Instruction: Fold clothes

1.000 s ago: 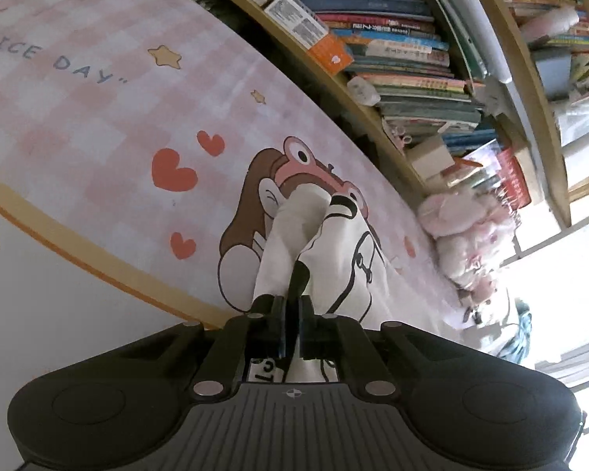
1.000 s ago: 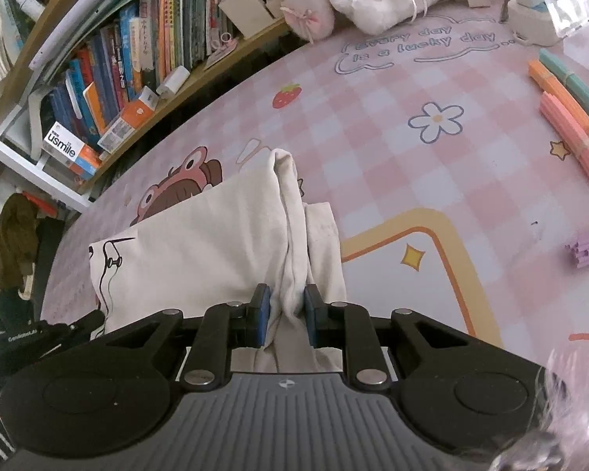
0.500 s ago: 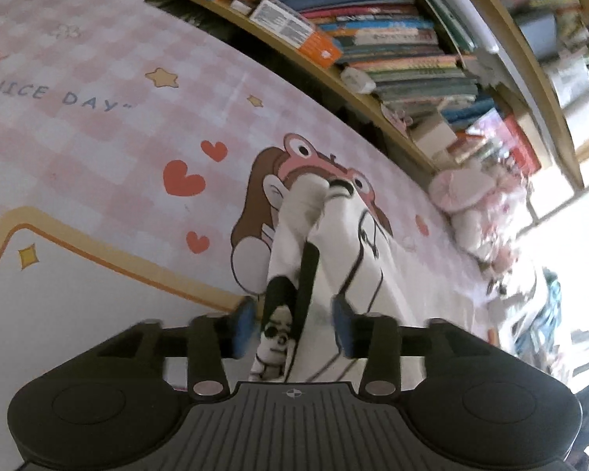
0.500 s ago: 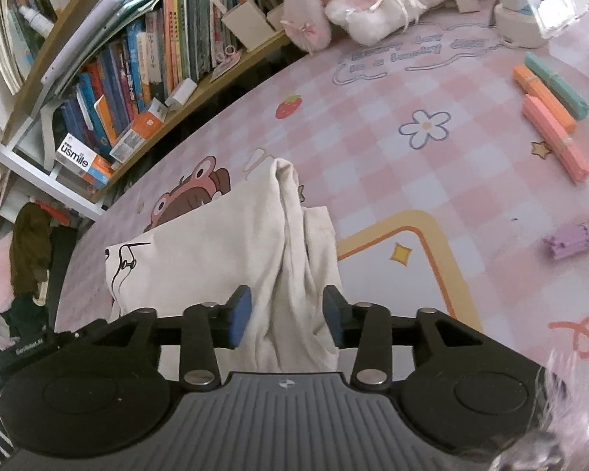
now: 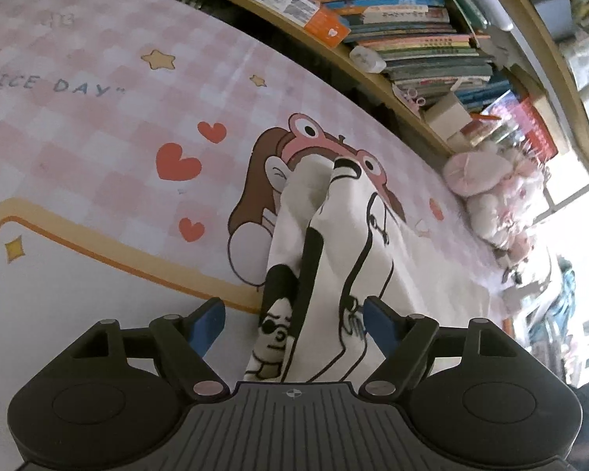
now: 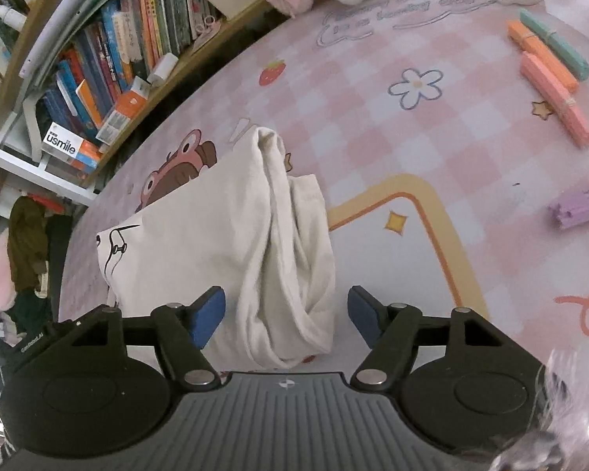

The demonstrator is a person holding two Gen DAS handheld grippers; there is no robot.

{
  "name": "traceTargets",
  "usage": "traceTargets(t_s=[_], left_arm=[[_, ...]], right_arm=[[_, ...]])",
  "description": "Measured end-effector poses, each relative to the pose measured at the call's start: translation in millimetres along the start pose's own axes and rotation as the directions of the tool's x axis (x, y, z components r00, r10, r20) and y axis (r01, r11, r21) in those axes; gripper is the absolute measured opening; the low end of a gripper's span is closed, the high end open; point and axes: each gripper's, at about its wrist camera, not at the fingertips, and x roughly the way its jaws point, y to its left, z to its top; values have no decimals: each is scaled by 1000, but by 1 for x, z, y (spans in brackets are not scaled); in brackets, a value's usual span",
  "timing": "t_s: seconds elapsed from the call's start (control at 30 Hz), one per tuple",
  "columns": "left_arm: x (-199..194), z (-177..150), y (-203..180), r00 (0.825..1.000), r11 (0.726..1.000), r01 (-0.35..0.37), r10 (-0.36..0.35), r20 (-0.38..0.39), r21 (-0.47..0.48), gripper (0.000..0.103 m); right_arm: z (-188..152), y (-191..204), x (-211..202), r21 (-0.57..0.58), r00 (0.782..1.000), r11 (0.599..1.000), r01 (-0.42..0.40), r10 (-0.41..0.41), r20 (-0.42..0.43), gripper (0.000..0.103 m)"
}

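Note:
A cream garment point(image 6: 216, 243) with black cartoon line drawings lies on the pink checked mat point(image 6: 432, 149), bunched into ridges. In the left wrist view its printed edge point(image 5: 333, 274) rises in a fold between the blue pads. My left gripper point(image 5: 294, 324) is open, its pads spread either side of the cloth and apart from it. My right gripper point(image 6: 286, 314) is open too, straddling the rumpled near end of the garment without holding it.
A bookshelf point(image 5: 392, 31) full of books runs along the mat's far side. Pink plush toys point(image 5: 487, 188) sit near it. Orange, pink and green stick bundles point(image 6: 549, 66) and a purple bundle point(image 6: 581, 206) lie on the mat at the right.
Both grippers were shut on the cloth a second ago. They have opened wide and let it go, and the garment has settled on the mat.

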Motion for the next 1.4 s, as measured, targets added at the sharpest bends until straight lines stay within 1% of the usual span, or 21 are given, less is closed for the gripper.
traceTargets(t_s=[0.17,0.2,0.23,0.27,0.33,0.37,0.43,0.47,0.5,0.53,0.6,0.67,0.7,0.77,0.87,1.07,1.17,1.3,1.33,1.37,1.4], left_arm=[[6,0,-3,999,999,34,-34,-7,-31,76],[7,-1,-4,999,998,43,-44,-12,-35,65],[9,-1,-6,999,999,35,-36,-15,-25,57],[10,-2,-8,999,1000,27,-27,-17,-16,56],[11,-4,-11,1000,1000,21,-21,-19,-14,45],[12,-5,-12,1000,1000,18,-19,-20,-13,43],[9,-7,-16,1000,1000,15,-15,-12,-19,29],[6,-9,-19,1000,1000,12,-12,-2,-15,27],[1,-11,-28,1000,1000,-3,2,19,23,25],[-3,-15,-38,999,997,-18,15,43,80,25],[-9,-20,-53,996,983,-49,35,80,177,25],[-9,-22,-55,996,976,-66,51,74,208,25],[-8,-21,-50,997,980,-60,50,59,189,26],[-9,-18,-38,999,991,-13,7,39,137,26],[-9,-14,-24,999,996,47,-48,15,77,28],[6,-11,-11,998,999,54,-53,-34,2,41],[11,-11,-8,997,998,65,-66,-41,-14,47],[14,-12,-9,997,997,68,-69,-34,-25,45],[14,-12,-9,997,997,67,-68,-32,-29,43],[13,-13,-9,998,998,59,-60,-28,-32,39],[14,-14,-11,998,998,45,-46,-33,-32,34]], right_arm=[[5,9,9,-19,1000,1000,-15,14,-21,64],[6,11,11,-26,1000,1000,-11,11,-22,64],[7,13,12,-29,1000,1000,-1,0,-18,59],[8,15,13,-32,1000,999,10,-11,-14,53],[8,17,16,-33,1000,999,23,-23,-9,45],[8,18,17,-30,1000,999,26,-26,-7,40],[7,21,17,-38,999,999,33,-33,-1,31],[5,26,15,-72,999,996,45,-44,18,26],[2,35,10,-135,998,989,60,-55,44,24],[-2,44,6,-206,995,976,78,-63,75,22],[-15,64,-3,-373,985,920,124,-70,155,21],[-19,64,-8,-402,984,908,117,-50,172,21],[-17,58,-6,-370,987,923,103,-48,155,21],[-12,43,-4,-294,993,953,71,-39,113,21],[-7,30,-2,-215,998,976,31,-16,68,23],[1,17,8,-113,1000,994,5,-5,3,38],[3,15,12,-82,1000,997,-2,2,-6,40],[5,17,16,-92,1000,996,-7,8,11,40],[5,19,17,-104,1000,995,1,0,12,37],[5,21,18,-115,1000,993,10,-8,14,31],[4,24,18,-130,1000,991,19,-17,17,30]])
